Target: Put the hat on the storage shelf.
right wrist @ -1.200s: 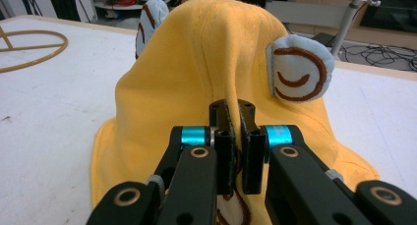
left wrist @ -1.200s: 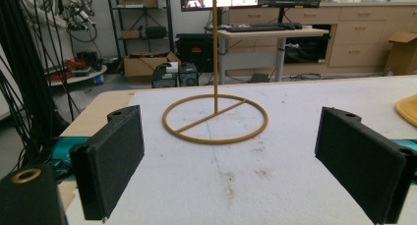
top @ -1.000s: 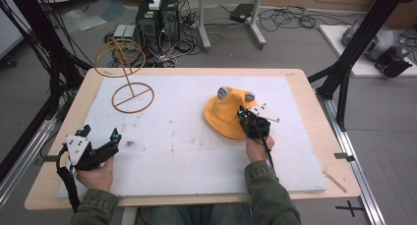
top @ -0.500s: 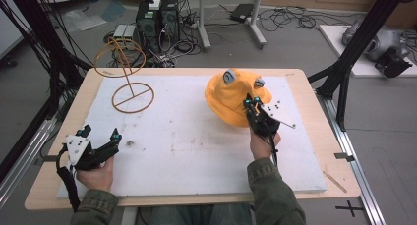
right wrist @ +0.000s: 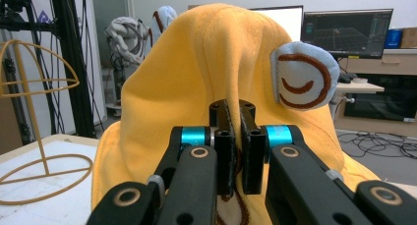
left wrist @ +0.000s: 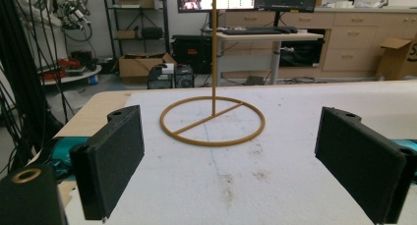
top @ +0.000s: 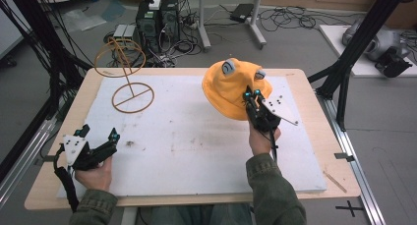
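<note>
A yellow hat (top: pixel 229 86) with two pale blue ears hangs in the air above the far right of the white board, lifted off it. My right gripper (top: pixel 249 98) is shut on the hat's brim; in the right gripper view the two jaws pinch the yellow cloth (right wrist: pixel 206 77) between them, with a blue ear (right wrist: pixel 302 75) to the right. A tan wire hat stand (top: pixel 129 82) rises at the far left of the board, its ring base (left wrist: pixel 212 122) ahead of my left gripper (top: pixel 100 139). That gripper rests open near the front left edge, nothing between its pads (left wrist: pixel 110 154).
The white foam board (top: pixel 187 136) covers most of the wooden table (top: pixel 314 117). Black frame posts (top: pixel 354 53) stand at both sides. Computers and cables (top: pixel 157 18) lie on the floor beyond the far edge.
My right gripper has risen with the hat, lifting it off the board and carrying it a little toward the far side. The left gripper has stayed in place.
</note>
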`<act>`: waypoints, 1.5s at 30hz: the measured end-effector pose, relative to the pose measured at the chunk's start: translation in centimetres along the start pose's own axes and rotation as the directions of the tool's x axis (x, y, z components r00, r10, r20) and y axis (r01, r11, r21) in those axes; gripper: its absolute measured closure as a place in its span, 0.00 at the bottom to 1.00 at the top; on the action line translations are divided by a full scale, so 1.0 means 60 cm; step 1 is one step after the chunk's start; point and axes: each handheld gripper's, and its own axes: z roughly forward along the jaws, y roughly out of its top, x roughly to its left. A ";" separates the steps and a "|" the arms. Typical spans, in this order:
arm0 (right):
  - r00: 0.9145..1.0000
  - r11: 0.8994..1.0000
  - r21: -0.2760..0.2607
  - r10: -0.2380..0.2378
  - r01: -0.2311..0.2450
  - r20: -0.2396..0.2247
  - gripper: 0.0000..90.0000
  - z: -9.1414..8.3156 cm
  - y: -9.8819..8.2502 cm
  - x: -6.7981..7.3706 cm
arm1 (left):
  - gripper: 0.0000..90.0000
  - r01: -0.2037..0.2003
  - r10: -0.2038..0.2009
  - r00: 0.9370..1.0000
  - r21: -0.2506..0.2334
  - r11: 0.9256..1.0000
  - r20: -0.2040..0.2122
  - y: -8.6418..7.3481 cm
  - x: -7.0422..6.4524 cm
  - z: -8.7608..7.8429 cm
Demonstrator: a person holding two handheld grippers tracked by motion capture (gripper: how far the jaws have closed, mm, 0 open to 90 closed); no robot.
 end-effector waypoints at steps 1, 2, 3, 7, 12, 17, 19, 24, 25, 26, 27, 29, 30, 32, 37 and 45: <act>1.000 1.000 0.003 0.000 0.000 0.001 0.98 0.001 0.003 0.001 | 0.13 -0.001 0.001 1.000 -0.002 1.000 -0.002 0.000 0.001 -0.001; 1.000 1.000 0.002 -0.003 0.003 0.000 0.98 0.003 0.007 0.002 | 0.13 0.002 -0.002 1.000 -0.002 1.000 -0.003 0.001 0.002 -0.001; 1.000 1.000 0.000 -0.004 0.004 0.000 0.98 0.005 0.011 0.003 | 0.13 0.003 -0.003 1.000 -0.002 1.000 -0.004 0.001 0.003 -0.002; 1.000 1.000 -0.005 -0.011 0.011 -0.014 0.98 0.013 0.029 0.010 | 0.13 0.007 -0.007 1.000 0.009 1.000 -0.010 -0.001 0.004 0.000; 0.999 1.000 -0.022 -0.023 0.023 -0.036 0.98 0.030 0.063 0.020 | 0.13 -0.001 0.001 1.000 0.012 1.000 -0.014 -0.002 0.006 0.002; 0.998 0.999 -0.040 -0.024 0.022 -0.054 0.98 0.052 0.096 0.033 | 0.13 0.010 -0.010 1.000 0.020 1.000 -0.018 -0.005 0.011 0.003; 0.998 0.999 -0.046 -0.023 0.020 -0.066 0.98 0.061 0.112 0.042 | 0.13 0.017 -0.017 1.000 0.023 1.000 -0.016 -0.005 0.013 0.004; 0.995 0.997 -0.062 -0.046 0.041 -0.093 0.98 0.083 0.142 0.065 | 0.13 0.029 -0.029 1.000 0.033 0.999 -0.013 -0.008 0.013 0.006; 0.994 0.997 -0.062 -0.044 0.038 -0.097 0.98 0.086 0.146 0.069 | 0.13 0.031 -0.031 0.999 0.033 0.999 -0.011 -0.009 0.013 0.006; 0.994 0.997 -0.062 -0.044 0.037 -0.103 0.98 0.092 0.151 0.074 | 0.13 0.031 -0.031 0.999 0.034 0.999 -0.009 -0.009 0.013 0.006; 0.993 0.997 -0.063 -0.043 0.037 -0.108 0.98 0.097 0.156 0.079 | 0.13 0.032 -0.031 0.999 0.034 0.999 -0.009 -0.009 0.013 0.006; 0.992 0.997 -0.067 -0.048 0.040 -0.120 0.98 0.109 0.164 0.091 | 0.13 0.033 -0.032 0.999 0.035 0.999 -0.009 -0.009 0.013 0.006; 0.991 0.997 -0.067 -0.049 0.040 -0.126 0.98 0.116 0.167 0.097 | 0.13 0.033 -0.032 0.999 0.034 0.999 -0.008 -0.009 0.013 0.006; 0.989 0.997 -0.065 -0.041 0.032 -0.145 0.98 0.132 0.173 0.113 | 0.13 0.039 -0.039 0.999 0.033 0.999 -0.010 -0.009 0.014 0.006; 0.979 0.998 -0.054 -0.045 0.035 -0.199 0.98 0.173 0.184 0.153 | 0.13 0.051 -0.051 0.999 0.028 0.998 -0.009 -0.007 0.017 0.006; 0.946 0.999 -0.035 -0.045 0.036 -0.320 0.98 0.248 0.202 0.239 | 0.13 0.080 -0.080 0.997 0.028 0.996 -0.003 -0.007 0.024 0.008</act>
